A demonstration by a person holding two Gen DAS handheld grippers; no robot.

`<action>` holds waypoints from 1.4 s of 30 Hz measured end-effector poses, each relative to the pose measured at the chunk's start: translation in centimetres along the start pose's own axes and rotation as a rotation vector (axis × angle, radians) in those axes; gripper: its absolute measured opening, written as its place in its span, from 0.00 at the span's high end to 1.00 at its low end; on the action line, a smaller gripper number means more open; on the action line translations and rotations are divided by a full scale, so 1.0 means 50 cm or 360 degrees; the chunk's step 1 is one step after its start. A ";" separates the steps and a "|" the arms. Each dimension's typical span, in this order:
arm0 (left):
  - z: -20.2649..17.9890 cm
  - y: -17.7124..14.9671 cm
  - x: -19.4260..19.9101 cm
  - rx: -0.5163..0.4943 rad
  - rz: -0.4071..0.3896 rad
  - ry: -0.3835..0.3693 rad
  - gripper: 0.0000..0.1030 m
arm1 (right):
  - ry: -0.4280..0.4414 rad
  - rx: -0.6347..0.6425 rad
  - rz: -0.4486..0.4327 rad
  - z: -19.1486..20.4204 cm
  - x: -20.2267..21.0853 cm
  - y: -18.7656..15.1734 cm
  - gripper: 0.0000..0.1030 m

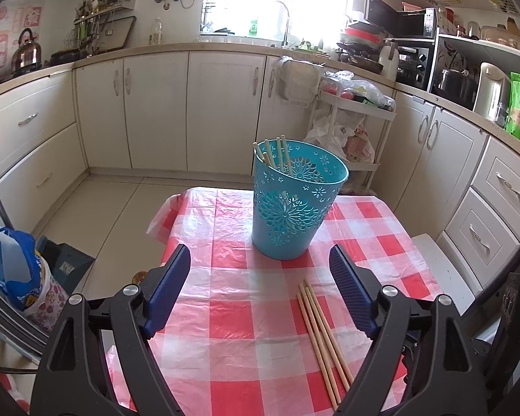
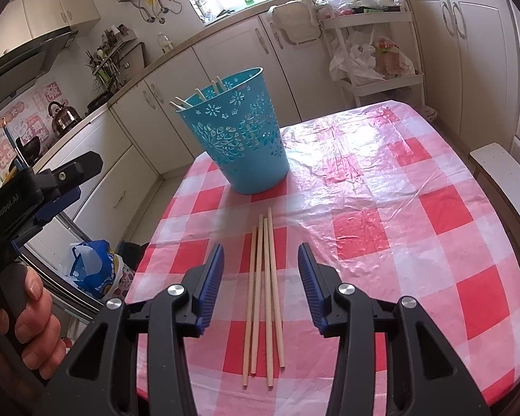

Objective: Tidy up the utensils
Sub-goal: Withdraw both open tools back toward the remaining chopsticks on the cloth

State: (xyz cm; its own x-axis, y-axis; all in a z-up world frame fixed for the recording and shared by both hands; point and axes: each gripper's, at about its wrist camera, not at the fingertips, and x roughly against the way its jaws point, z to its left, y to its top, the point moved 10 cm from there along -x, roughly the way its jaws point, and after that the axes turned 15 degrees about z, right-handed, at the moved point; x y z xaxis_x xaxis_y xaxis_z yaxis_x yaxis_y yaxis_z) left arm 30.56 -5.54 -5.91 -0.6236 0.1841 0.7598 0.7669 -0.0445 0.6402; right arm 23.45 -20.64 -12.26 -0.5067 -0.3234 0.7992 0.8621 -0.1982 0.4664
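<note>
A teal perforated basket (image 1: 293, 201) stands on the red-and-white checked tablecloth (image 1: 232, 326) and holds several wooden chopsticks (image 1: 277, 154). It also shows in the right wrist view (image 2: 241, 131). Several loose chopsticks (image 2: 264, 287) lie side by side on the cloth; they also show in the left wrist view (image 1: 324, 336). My right gripper (image 2: 261, 253) is open and empty, its jaws to either side above these chopsticks. My left gripper (image 1: 260, 253) is open and empty, in front of the basket, left of the loose chopsticks. It shows at the left edge of the right wrist view (image 2: 57, 187).
Kitchen cabinets (image 1: 222, 111) run along the far and side walls. A white trolley (image 1: 357, 118) with bags stands behind the table. A blue bag (image 1: 14, 270) sits on the floor to the left. A white stool (image 2: 506, 170) stands at the table's right.
</note>
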 end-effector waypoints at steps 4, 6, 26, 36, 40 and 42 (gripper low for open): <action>0.000 -0.007 0.005 0.0001 0.0005 0.0001 0.22 | -0.0002 0.0007 -0.0002 0.003 0.002 -0.004 0.55; 0.000 -0.010 0.009 -0.0002 0.0006 0.0008 0.21 | -0.0003 0.0013 -0.0002 0.006 0.005 -0.009 0.54; 0.001 -0.050 0.045 -0.0004 0.0011 0.0017 0.16 | -0.0021 0.0057 -0.0003 0.020 0.035 -0.036 0.51; -0.002 -0.064 0.063 -0.0020 0.0015 0.0027 0.14 | -0.0034 0.0087 -0.0013 0.026 0.057 -0.048 0.51; -0.001 -0.072 0.063 -0.0024 0.0038 0.0032 0.13 | -0.0044 0.0095 -0.0008 0.026 0.060 -0.052 0.48; -0.003 -0.081 0.060 -0.0042 0.0067 0.0047 0.13 | -0.0047 0.0099 -0.0006 0.023 0.059 -0.054 0.48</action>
State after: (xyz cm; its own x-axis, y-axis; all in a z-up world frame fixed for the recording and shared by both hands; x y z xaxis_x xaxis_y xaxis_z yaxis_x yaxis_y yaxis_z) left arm 25.58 -4.94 -6.21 -0.5954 0.1524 0.7888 0.7884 -0.0778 0.6102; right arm 19.62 -19.99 -10.71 -0.5104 -0.2954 0.8076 0.8594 -0.1413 0.4915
